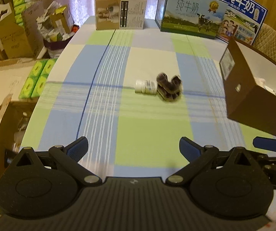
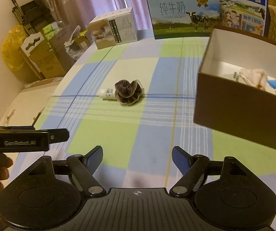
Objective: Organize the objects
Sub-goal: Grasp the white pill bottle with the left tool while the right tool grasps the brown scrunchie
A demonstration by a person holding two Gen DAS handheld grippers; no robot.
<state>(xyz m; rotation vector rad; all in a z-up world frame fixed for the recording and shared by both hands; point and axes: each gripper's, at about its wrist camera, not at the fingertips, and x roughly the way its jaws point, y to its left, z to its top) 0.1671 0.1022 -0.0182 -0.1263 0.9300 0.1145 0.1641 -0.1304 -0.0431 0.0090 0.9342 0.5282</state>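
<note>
Both hand-held grippers spread wide and empty, lining up on the last two items.

My right hand-held gripper (image 2: 137, 159) and left hand-held gripper (image 1: 133, 149) hang well short of the dark velvet scrunchie (image 2: 129, 92), which touches the small white plastic bottle (image 2: 108, 93) lying mid-surface (image 2: 103, 127). I'd pinch the scrunchie's raised fold first, then carry it to the brown open cardboard box (image 2: 239, 105) at right.

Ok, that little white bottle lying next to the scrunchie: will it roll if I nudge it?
Probably. The white bottle lies on its side on the flat tablecloth, so a sideways push would likely roll it. The scrunchie touches one end and may damp it slightly. It looks small, likely light; smooth plastic may slip between the pads.
</note>
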